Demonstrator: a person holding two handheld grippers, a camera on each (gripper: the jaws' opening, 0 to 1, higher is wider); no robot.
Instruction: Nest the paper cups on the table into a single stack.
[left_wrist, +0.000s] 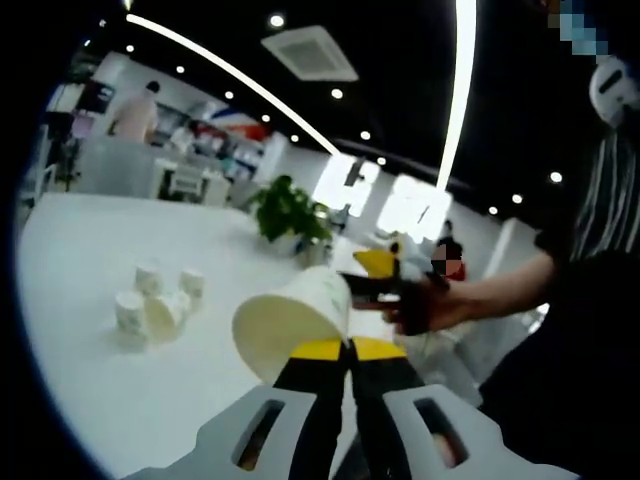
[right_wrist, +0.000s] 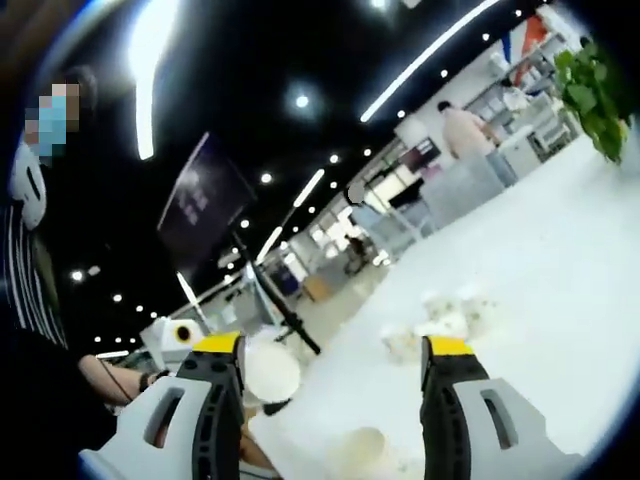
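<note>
Left gripper view: yellow-tipped jaws of the left gripper (left_wrist: 348, 349) rise from the bottom edge, drawn together and pinching the rim of a held paper cup (left_wrist: 293, 320). That cup is off-white, tilted on its side above the white table (left_wrist: 90, 250), with its open mouth turned toward the lower left and its narrow base pointing up and to the right. Farther off on the table, a cluster of small paper cups (left_wrist: 158, 303) sits to the left, some upright and at least one lying on its side, all close together. Beyond the held cup, the right gripper (left_wrist: 378, 277) enters from the right, gripped by the person's hand (left_wrist: 432, 305), whose forearm stretches back toward a dark striped garment; whether its jaws stand apart or together cannot be told here. A potted plant (left_wrist: 290, 213) stands at the far edge of the table. Right gripper view: the right gripper (right_wrist: 335, 350) shows its two yellow-tipped jaws spread wide with nothing between them. Between and beyond them lies the same cluster of cups (right_wrist: 440, 322) on the table, and another paper cup (right_wrist: 362, 450) sits near the bottom edge. At lower left, the held cup (right_wrist: 270, 372) shows its round mouth just beside the left jaw.
</note>
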